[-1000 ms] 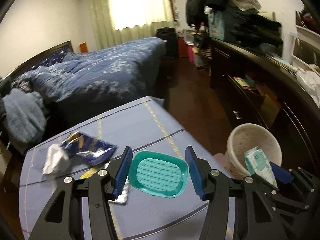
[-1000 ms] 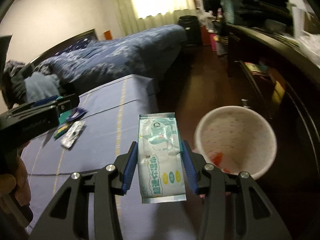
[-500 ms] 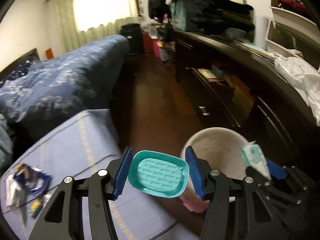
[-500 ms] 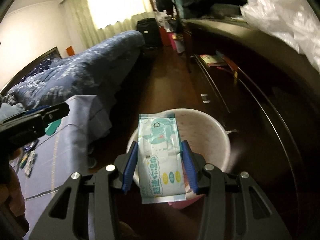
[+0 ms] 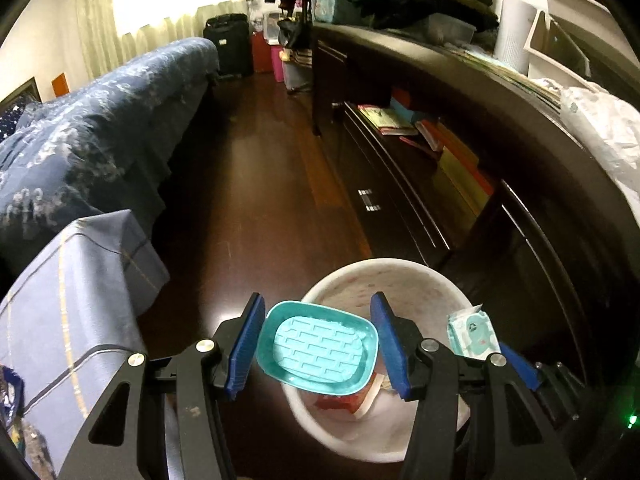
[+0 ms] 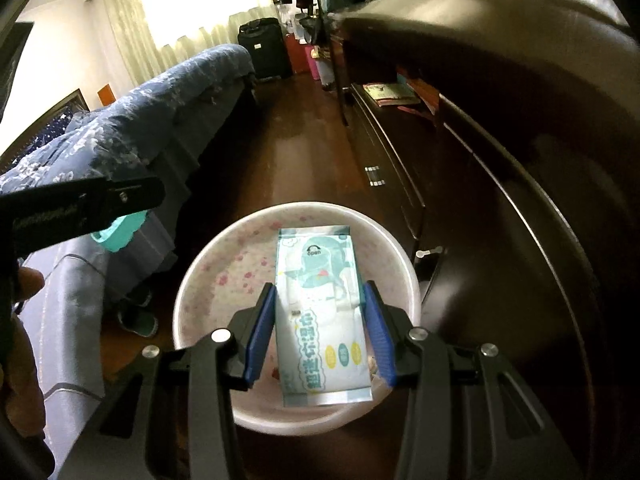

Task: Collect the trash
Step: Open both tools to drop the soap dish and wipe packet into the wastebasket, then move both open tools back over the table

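Left wrist view: my left gripper [image 5: 318, 346] sits low centre, blue pads partly closed on a teal soap dish [image 5: 318, 350], one pad pressed against each long side. The dish is tilted, ribbed face toward the camera. Behind and below it stands the white bin [image 5: 420, 280], its rim running from centre frame down to the lower right; red and white scraps lie at its bottom. The dish overlaps the bin's left rim in this view.

At the lower right of the same view I see the right gripper [image 5: 486, 342] from the side, with a wet-wipes pack [image 5: 472, 330] standing up out of it over the bin's right rim.

Right wrist view: my right gripper [image 6: 320, 330] sits low centre, pads closed partway on the wipes pack [image 6: 322, 312], gripping its two long edges. The pack lies flat-on to the camera, printed "open" tab toward the top, and is framed entirely inside the bin [image 6: 200, 280] opening.

Left edge of this view: the left gripper [image 6: 116, 216] seen sideways, a sliver of the teal dish [image 6: 116, 234] under it, and part of my hand [image 6: 20, 320] on its handle.

Lower left of both views: a blue striped cloth [image 5: 72, 300] over a table.
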### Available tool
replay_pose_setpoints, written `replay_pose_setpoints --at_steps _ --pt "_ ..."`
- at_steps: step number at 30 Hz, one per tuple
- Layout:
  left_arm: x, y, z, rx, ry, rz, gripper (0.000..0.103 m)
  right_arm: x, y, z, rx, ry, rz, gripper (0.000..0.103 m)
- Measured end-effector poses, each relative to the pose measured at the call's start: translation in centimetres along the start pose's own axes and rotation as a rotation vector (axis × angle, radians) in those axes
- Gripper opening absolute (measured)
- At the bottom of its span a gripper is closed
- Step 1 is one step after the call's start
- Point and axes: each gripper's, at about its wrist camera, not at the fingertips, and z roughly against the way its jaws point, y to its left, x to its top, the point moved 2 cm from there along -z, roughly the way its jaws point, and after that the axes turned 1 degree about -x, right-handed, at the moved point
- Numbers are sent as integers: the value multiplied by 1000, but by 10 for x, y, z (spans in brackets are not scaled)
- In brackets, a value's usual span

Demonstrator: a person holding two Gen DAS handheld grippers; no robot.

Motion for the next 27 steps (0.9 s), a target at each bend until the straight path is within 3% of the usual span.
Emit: replay_pose_setpoints --at_steps 4,7,9,27 --pt "1 -2 -14 -9 32 18 56 0 0 -7 1 1 12 47" --pt "1 -1 -14 -5 35 28 72 0 3 -9 3 -3 23 52" --pt "3 1 -9 3 7 35 91 -1 4 -9 -3 -7 31 55" --pt "-1 36 39 54 -77 79 95 -3 38 23 25 -27 79 61"
